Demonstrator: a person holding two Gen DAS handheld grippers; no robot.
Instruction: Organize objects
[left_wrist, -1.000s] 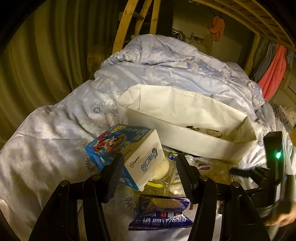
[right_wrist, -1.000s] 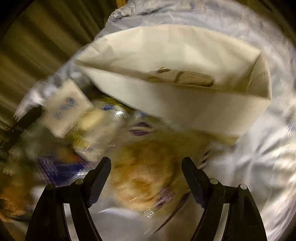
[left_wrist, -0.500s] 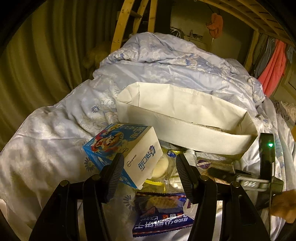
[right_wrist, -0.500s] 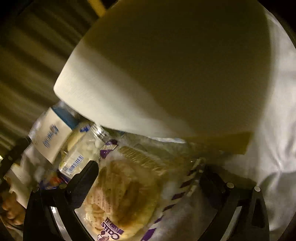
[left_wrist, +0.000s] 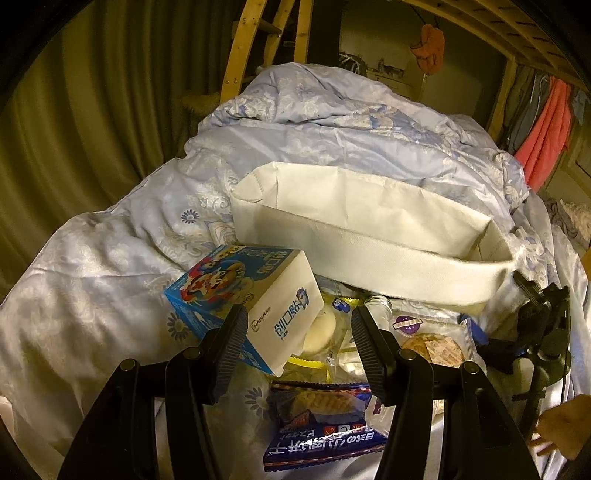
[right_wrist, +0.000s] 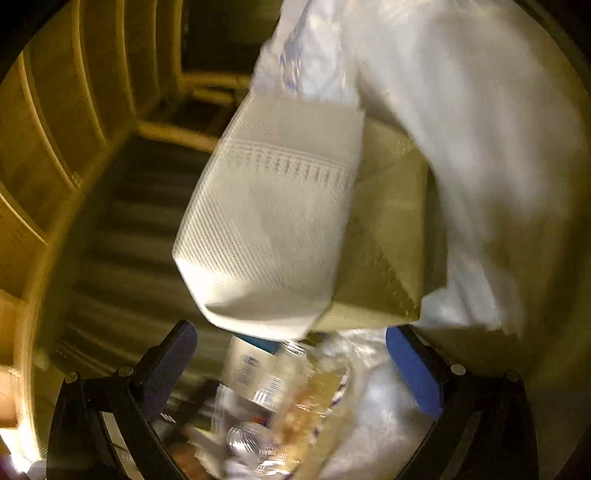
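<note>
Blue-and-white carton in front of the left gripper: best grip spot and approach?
Take the blue-and-white carton across its near white end face, with one finger on the blue printed top and the other on the underside. Come straight ahead from the left gripper, nudged to its left. The carton lies tilted on the quilt with that corner raised toward the fingers, probably leaving room beneath.

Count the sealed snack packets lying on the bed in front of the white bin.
3: a blue packet nearest the camera, a clear bun packet behind it, a clear pastry packet to their right. Others may be hidden.
</note>
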